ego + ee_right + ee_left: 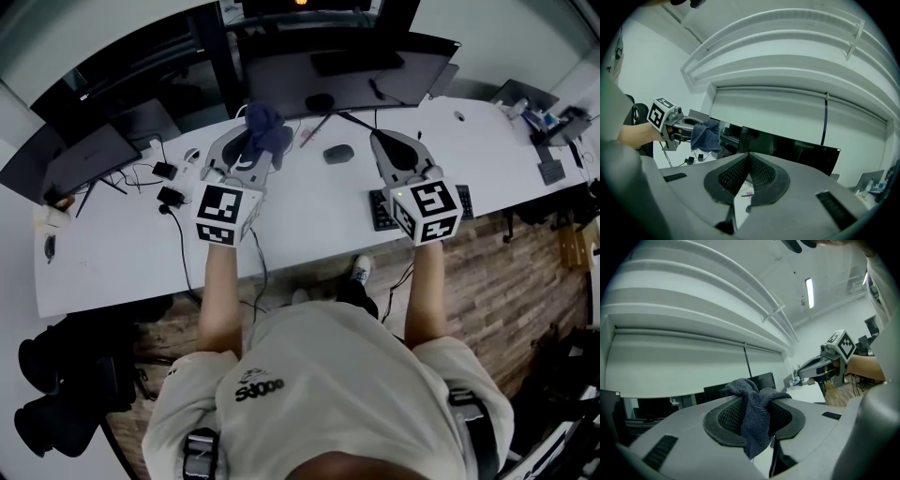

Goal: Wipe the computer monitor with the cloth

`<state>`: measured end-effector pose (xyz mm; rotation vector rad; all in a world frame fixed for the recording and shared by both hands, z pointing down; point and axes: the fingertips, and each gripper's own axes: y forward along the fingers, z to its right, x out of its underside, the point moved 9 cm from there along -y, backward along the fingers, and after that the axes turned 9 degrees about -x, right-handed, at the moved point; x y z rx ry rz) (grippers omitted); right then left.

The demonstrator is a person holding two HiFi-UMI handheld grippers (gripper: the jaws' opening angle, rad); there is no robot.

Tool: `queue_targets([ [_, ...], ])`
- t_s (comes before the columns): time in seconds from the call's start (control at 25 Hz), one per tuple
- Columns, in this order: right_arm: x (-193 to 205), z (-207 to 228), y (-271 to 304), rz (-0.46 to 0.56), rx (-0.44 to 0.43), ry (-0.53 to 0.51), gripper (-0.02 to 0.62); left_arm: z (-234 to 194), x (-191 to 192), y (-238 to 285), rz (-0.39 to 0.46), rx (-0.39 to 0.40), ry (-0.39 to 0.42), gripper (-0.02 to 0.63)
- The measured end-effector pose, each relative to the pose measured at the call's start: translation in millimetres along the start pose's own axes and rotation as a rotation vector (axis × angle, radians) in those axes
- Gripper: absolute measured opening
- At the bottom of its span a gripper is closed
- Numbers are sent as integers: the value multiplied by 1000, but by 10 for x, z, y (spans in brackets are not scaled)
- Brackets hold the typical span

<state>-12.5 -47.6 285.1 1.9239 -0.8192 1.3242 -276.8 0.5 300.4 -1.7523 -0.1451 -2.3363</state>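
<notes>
The wide dark monitor point(347, 80) stands at the back of the white desk point(309, 220), screen off. My left gripper point(251, 150) is shut on a dark blue cloth point(265, 129), which bunches above the jaws and hangs below them point(754, 420). It is held in front of the monitor's left part, apart from the screen. My right gripper point(378, 138) hovers to the right above the desk, jaws shut point(749, 161) with nothing between them. The right gripper view shows the monitor point(797, 150) ahead and the cloth point(705, 135) off to the left.
A mouse point(338, 153) lies between the grippers. A black keyboard point(379, 212) sits partly under the right gripper. A laptop point(84, 159), chargers and cables point(169, 192) occupy the desk's left. Small items point(548, 141) crowd the right end.
</notes>
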Motion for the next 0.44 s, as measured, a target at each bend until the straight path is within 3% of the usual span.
queue_targets([
  [0.44, 25, -92, 104, -17, -6, 14, -6, -47, 49, 11, -16, 19, -4, 118],
])
